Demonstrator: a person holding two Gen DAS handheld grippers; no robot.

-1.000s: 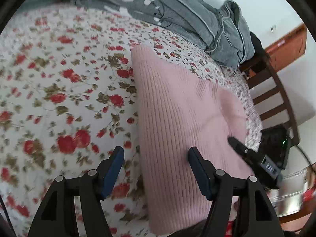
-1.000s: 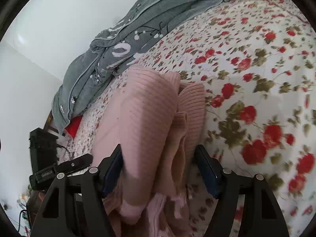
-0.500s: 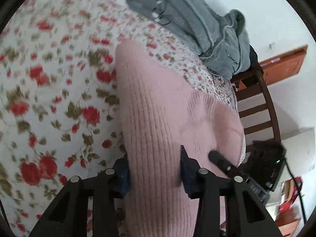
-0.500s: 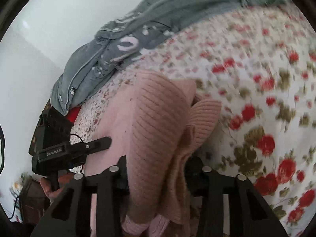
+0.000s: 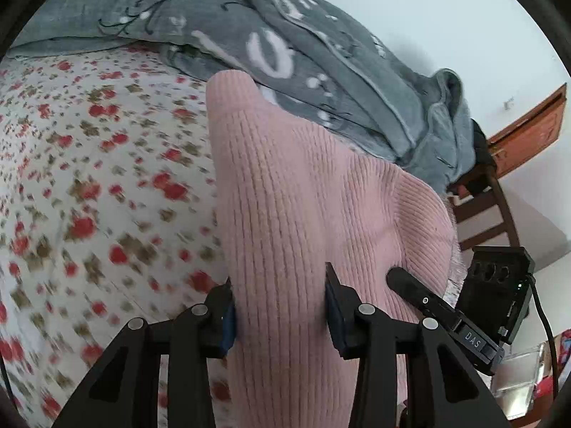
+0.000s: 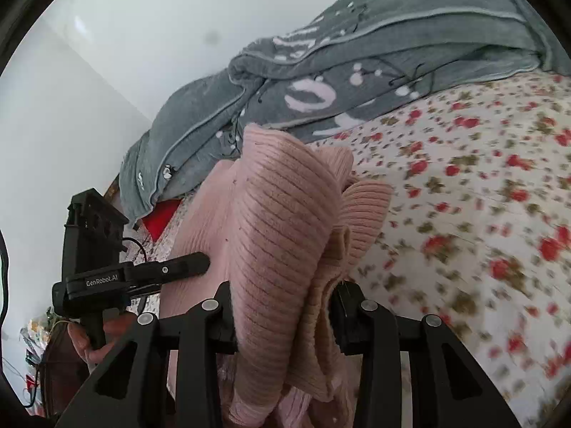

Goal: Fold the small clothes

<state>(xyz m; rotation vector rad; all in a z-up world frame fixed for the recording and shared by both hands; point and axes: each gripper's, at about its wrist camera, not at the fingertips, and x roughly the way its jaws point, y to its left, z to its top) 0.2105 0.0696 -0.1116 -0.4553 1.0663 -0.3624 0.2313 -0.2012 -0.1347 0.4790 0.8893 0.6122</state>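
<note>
Evidently both tongs are clamped on the near edge of the pink knit sweater (image 5: 303, 192), one at each side, so that the edge can be carried as a single straight line across the garment for a fold. The left tongs (image 5: 280, 306) pinch a flat ribbed layer between their pads, while the right tongs (image 6: 283, 317) hold a thicker bunch in which a ribbed cuff (image 6: 364, 207) and other layers are gathered, probably so that loose parts travel along with the edge. The sweater rises from the floral bedsheet (image 5: 89, 178) towards the tongs, its far end near the grey quilt (image 5: 321, 53) at the back of the bed. Compared with a second ago, the jaws, then spread wide around the cloth lying flat, have closed onto it, and the gripped edge has been lifted and pushed towards the quilt, so the knit now humps up instead of lying flat.
</note>
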